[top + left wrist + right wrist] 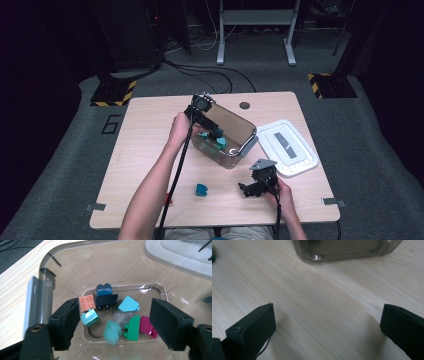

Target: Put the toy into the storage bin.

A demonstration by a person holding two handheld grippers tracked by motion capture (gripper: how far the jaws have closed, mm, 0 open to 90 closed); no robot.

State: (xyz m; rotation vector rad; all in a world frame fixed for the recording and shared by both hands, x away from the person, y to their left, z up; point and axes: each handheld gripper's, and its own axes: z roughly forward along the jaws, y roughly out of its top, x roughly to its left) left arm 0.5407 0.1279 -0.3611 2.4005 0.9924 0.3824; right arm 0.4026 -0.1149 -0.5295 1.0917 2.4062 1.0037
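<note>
High view, left gripper (216,131) over clear bin (239,125) at table centre, jaws parted, blurred teal brick (111,332) loose between them above other bricks, right gripper (249,190) near right, jaws wide, empty.

A light wooden desk (150,145) stands on a grey carpet floor (60,165). The desk has a small dark round hole (244,105) near its far edge. The room is dark all around. Two black stands with yellow and black stripes (114,93) (332,85) sit on the floor behind the desk. Black cables (200,72) run over the carpet. A white metal frame (256,30) stands farther back.
</note>
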